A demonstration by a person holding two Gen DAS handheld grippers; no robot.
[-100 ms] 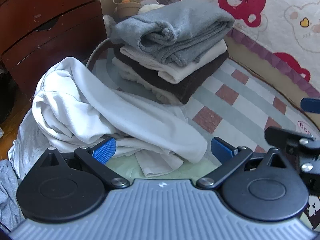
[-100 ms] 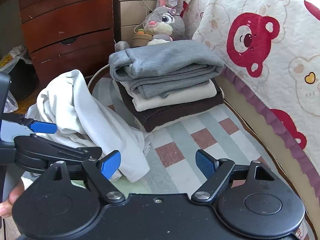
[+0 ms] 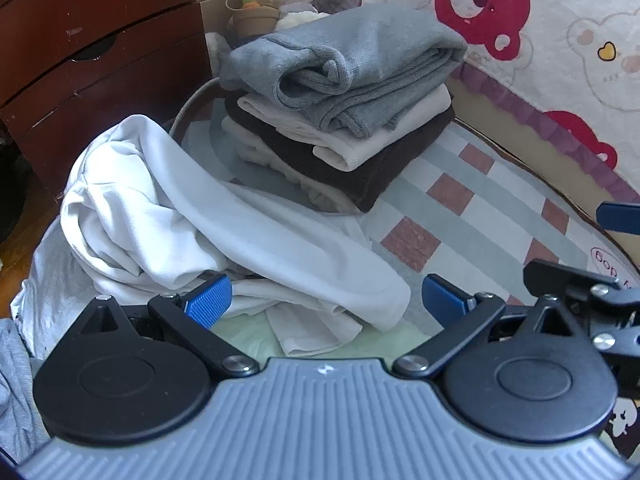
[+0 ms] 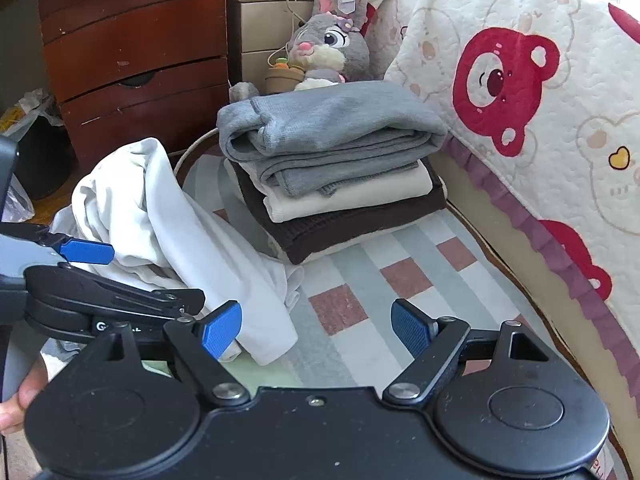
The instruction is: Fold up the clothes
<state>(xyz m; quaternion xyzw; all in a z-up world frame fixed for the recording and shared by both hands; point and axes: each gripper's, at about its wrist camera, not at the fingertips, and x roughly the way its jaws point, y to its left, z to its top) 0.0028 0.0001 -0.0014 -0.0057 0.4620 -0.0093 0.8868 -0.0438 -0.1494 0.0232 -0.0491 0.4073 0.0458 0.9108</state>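
A crumpled white garment [image 3: 192, 216] [image 4: 176, 232] lies in a heap on the checked bed cover [image 3: 472, 216] [image 4: 360, 304]. Behind it stands a stack of folded clothes [image 3: 340, 120] [image 4: 332, 168]: a grey one on top, cream and dark brown ones below. My left gripper [image 3: 326, 300] hangs open just above the near hem of the white garment, with nothing pinched. My right gripper [image 4: 316, 330] is open too, over the cover beside the garment's right edge. Each gripper shows in the other's view: the right gripper [image 3: 612, 268], the left gripper [image 4: 86, 252].
A grey plush rabbit [image 4: 328, 52] sits behind the stack. A dark wooden chest of drawers [image 3: 92, 60] stands at the left. A quilt with red bears [image 4: 520, 100] rises along the right. A grey cloth [image 3: 16, 384] lies at the lower left; a hand [image 4: 20, 400] holds the left gripper.
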